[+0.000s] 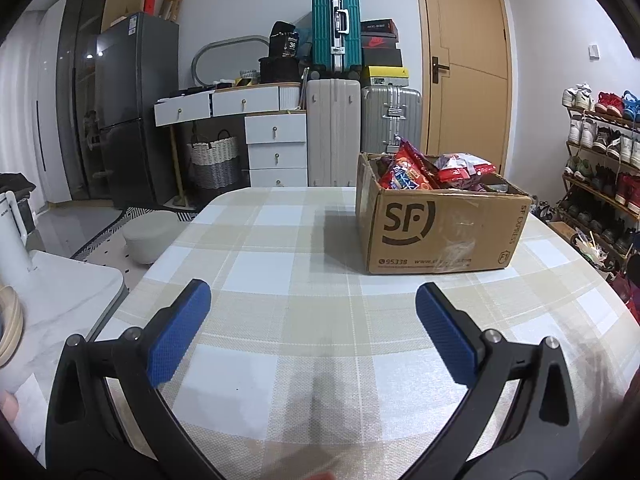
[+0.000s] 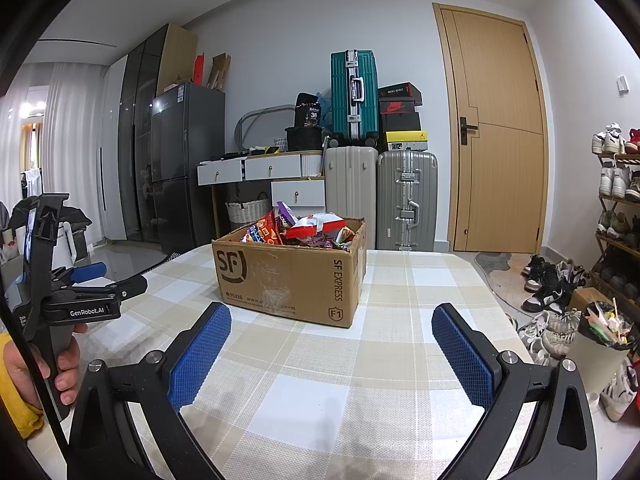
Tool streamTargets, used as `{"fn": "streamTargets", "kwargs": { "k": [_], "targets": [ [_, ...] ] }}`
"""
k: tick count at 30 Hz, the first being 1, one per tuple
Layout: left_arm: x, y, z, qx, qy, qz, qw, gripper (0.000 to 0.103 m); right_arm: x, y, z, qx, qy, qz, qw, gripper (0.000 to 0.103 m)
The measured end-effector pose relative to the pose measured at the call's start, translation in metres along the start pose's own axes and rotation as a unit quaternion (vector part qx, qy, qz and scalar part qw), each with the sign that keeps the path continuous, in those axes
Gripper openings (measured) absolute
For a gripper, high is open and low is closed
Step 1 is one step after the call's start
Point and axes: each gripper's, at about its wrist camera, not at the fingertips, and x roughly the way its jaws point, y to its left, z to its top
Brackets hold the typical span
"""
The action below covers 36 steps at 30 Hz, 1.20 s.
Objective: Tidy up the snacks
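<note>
Nearest to me, my left gripper (image 1: pixel 312 304) hovers over the checked cloth of the surface (image 1: pixel 280 240), its jaws spread wide with nothing between the blue pads (image 1: pixel 178 336). My right gripper (image 2: pixel 330 326) sits the same way, jaws wide apart and empty, just above the cloth. In the right wrist view I also see the left gripper from the side, off to the left of my right jaws, with a hand (image 2: pixel 36 364) wrapped around its handle and a yellow sleeve (image 2: pixel 14 384) behind it.

Ahead of both pairs of jaws, well apart from them, stands the cardboard box (image 1: pixel 440 228), printed "SF" on its front and open at the top. From the left jaws it lies ahead and to the right; from the right jaws it lies ahead and slightly left. The snack packets (image 1: pixel 416 168) are piled inside it, red, orange and purple wrappers poking above the rim; I cannot read the labels.

Beyond the surface, further ahead, a teal suitcase (image 1: pixel 335 24) stands on top of a pale one, with a silver one and stacked shoe boxes beside them. Left of those is a white drawer unit (image 1: pixel 276 144) and a dark fridge (image 1: pixel 136 104). A wooden door (image 1: pixel 466 60) is ahead to the right, and a shoe rack (image 1: pixel 600 152) fills the far right.
</note>
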Motion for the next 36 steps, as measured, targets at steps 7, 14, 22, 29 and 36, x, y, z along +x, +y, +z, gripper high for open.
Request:
{"fn": "streamTargets", "kwargs": {
  "k": [7,14,22,29,36],
  "targets": [
    [-0.001,-0.002,0.000,0.009,-0.004,0.002,0.9999,0.102,-0.002,-0.001,0.000,0.001,0.002,-0.001,1.000,0.102],
    [0.001,-0.001,0.000,0.008,0.003,-0.006,0.9999,0.102,-0.002,-0.002,-0.001,0.003,0.003,-0.002,1.000,0.102],
    [0.004,0.006,0.000,-0.006,0.011,-0.001,0.9999,0.102,-0.002,-0.003,-0.001,0.003,0.003,-0.002,1.000,0.102],
    [0.008,0.007,0.001,-0.006,0.021,0.009,0.9997,0.102,-0.002,-0.003,-0.001,0.003,0.003,-0.003,1.000,0.102],
    [0.012,0.008,0.001,-0.008,0.027,0.009,0.9996,0.102,-0.002,-0.003,-0.001,0.003,0.003,-0.003,1.000,0.102]
  ]
}}
